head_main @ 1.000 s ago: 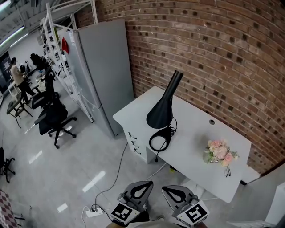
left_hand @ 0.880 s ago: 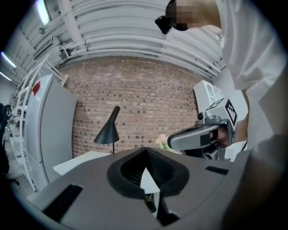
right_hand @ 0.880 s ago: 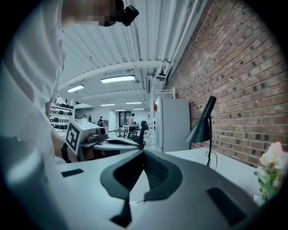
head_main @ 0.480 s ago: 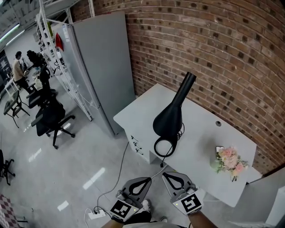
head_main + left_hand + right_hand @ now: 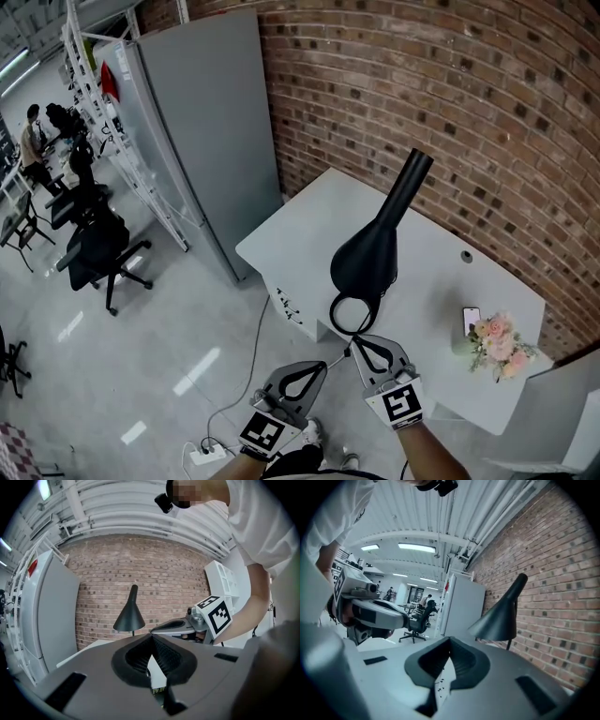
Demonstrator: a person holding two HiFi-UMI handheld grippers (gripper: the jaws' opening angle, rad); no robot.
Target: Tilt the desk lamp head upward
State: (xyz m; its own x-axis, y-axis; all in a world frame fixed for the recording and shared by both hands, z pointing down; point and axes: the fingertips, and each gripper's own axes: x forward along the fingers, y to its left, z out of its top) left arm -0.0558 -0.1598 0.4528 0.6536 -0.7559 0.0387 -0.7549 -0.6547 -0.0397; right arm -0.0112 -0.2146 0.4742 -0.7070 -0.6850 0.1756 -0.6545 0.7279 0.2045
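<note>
A black desk lamp stands on the white desk (image 5: pixel 298 232). Its cone head (image 5: pixel 365 263) points down and its neck rises toward the brick wall. The ring base (image 5: pixel 353 314) sits near the desk's front edge. My right gripper (image 5: pixel 355 341) is shut on nothing, its tip just in front of the ring base. To its left and lower, my left gripper (image 5: pixel 321 367) is shut and holds nothing. The left gripper view shows the lamp (image 5: pixel 129 616) ahead, beyond the shut left gripper (image 5: pixel 152 637). In the right gripper view the lamp head (image 5: pixel 497 619) hangs to the right of the shut right gripper (image 5: pixel 449 640).
A pink flower bunch (image 5: pixel 499 341) and a phone (image 5: pixel 472 321) sit at the desk's right end. A tall grey cabinet (image 5: pixel 202 131) stands left of the desk. An office chair (image 5: pixel 94 251) is further left. A cable and power strip (image 5: pixel 208 457) lie on the floor.
The view has moved closer to the desk. Both grippers have come forward and up, and the right one now reaches the lamp's ring base. The lamp has not moved.
</note>
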